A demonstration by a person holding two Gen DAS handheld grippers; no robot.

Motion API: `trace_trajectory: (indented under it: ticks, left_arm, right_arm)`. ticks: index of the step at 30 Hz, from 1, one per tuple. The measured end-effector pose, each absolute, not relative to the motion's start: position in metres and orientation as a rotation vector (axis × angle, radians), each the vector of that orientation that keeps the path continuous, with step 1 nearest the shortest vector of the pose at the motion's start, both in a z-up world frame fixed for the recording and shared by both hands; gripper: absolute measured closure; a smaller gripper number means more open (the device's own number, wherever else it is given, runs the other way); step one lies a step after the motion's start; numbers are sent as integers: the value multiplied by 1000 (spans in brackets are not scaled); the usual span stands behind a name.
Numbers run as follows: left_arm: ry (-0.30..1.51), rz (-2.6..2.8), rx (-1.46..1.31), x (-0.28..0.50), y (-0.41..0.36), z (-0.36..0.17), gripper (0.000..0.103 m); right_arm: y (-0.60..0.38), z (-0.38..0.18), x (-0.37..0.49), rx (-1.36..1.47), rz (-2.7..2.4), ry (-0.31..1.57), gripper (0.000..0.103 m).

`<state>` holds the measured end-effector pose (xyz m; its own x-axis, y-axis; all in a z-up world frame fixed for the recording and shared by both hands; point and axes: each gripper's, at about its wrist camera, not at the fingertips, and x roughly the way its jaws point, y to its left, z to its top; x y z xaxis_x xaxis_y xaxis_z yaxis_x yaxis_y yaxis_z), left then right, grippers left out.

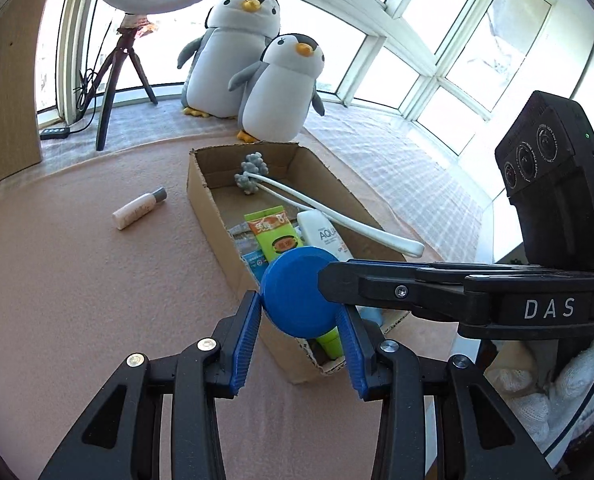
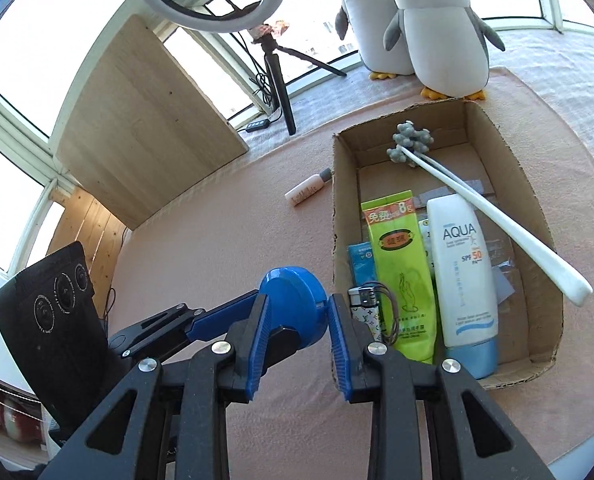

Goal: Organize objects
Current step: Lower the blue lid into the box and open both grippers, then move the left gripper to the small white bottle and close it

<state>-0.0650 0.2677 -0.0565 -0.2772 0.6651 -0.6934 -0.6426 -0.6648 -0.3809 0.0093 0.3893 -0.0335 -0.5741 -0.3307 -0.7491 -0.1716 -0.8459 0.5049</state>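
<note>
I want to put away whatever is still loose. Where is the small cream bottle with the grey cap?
The small cream bottle lies on its side on the pink surface, outside the cardboard box, just off its left wall near the far end.

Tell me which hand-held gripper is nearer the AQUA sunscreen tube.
Right. The right hand-held gripper reaches across the cardboard box's near end, by the sunscreen tube; the left hand-held gripper sits at its left wall, clamping the blue disc.
</note>
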Motion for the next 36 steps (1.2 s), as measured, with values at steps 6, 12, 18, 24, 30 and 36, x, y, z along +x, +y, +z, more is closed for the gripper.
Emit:
trace_trajectory:
  ticks: [6, 12, 18, 24, 30, 36]
  left_arm:
    - [0, 1931, -1104, -65, 317, -60, 61]
    - [44, 1968, -1140, -76, 317, -66, 61]
    - [10, 2057, -1203, -104, 278, -73, 59]
    - [33, 2152, -1266, -135, 243, -80, 46]
    - [55, 2206, -1311, -180, 231, -88, 46]
    - [59, 2181, -1332, -225, 255, -102, 46]
  right_arm:
    - [427, -36, 22, 1398, -2624, -889, 76]
    - [439, -42, 28, 1405, -2652, -917, 70]
    - [422, -43, 35, 1394, -2660, -864, 64]
    - [399, -38, 37, 1376, -2672, -803, 55]
    - [373, -34, 44, 1399, -2691, -694, 53]
    - [374, -40, 60, 1439, -2690, -723, 53]
